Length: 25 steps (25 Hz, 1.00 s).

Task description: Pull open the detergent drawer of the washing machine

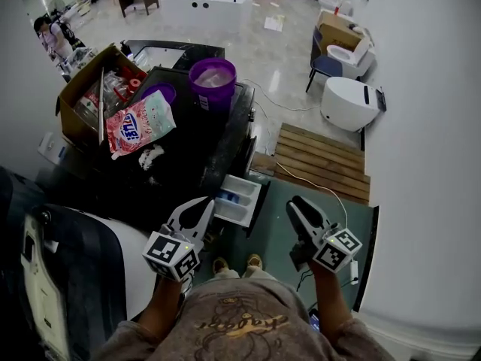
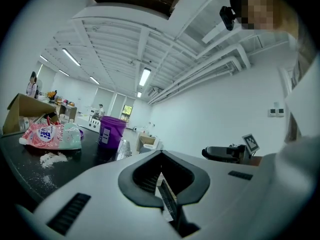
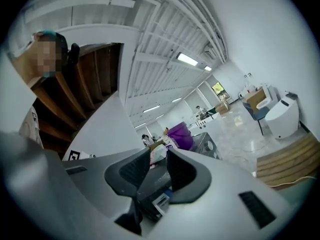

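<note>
The one washing machine [image 1: 197, 150] has its single detergent drawer [image 1: 239, 198] standing pulled out, just beside my left gripper [image 1: 204, 203]. That gripper's jaws meet at the tips and hold nothing. My right gripper [image 1: 295, 203] hangs clear of the drawer, its jaws a narrow slit apart and empty. On the machine's top sit one purple bucket [image 1: 213, 81], one smaller purple bowl [image 1: 159, 92], one detergent bag [image 1: 139, 122], one cardboard box [image 1: 79, 89] and one patch of spilled powder [image 1: 151, 156].

Bottom centre of head view: grey-brown tee [image 1: 233, 323] w/ dark scrawled print; tan shoes [image 1: 254, 261] just above it in frame. Left gripper [image 1: 200, 210] & right gripper [image 1: 301, 210]: white shells, black ribbed pads, each w/ a b&w square-marker cube [image 1: 172, 255].
</note>
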Each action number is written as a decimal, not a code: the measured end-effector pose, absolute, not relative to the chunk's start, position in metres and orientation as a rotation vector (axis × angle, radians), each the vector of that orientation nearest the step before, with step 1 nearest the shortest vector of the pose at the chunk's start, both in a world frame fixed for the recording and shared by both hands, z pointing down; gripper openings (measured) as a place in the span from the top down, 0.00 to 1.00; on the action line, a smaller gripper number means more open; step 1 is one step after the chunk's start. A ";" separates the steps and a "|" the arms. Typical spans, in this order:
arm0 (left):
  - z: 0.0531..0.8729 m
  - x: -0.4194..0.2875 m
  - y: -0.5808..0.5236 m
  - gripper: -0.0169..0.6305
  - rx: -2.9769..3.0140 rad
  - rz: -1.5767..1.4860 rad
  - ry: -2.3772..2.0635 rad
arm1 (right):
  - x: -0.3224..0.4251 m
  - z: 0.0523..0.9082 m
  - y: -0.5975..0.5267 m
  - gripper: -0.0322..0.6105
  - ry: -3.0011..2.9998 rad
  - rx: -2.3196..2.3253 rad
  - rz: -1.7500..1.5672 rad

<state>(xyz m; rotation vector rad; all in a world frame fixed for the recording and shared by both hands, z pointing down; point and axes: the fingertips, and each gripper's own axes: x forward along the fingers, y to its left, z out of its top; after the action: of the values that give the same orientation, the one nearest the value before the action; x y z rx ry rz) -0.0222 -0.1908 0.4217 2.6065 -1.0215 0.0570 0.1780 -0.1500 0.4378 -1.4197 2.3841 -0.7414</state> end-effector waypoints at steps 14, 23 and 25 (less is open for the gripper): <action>0.451 -0.029 -0.201 0.94 2.574 0.032 -1.187 | 0.163 0.467 -0.171 0.95 2.625 -1.637 -0.414; 0.464 -0.028 -0.202 0.94 2.559 0.066 -1.224 | 0.160 0.475 -0.173 0.95 2.672 -1.666 -0.338; 0.465 -0.028 -0.202 0.94 2.553 0.063 -1.232 | 0.160 0.475 -0.173 0.95 2.676 -1.662 -0.332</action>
<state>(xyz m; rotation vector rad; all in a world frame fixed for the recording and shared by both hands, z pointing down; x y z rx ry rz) -0.0277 -0.2024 0.4652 2.5528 -1.2325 0.0629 0.1601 -0.1731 0.4754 -1.6621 2.6759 -0.3319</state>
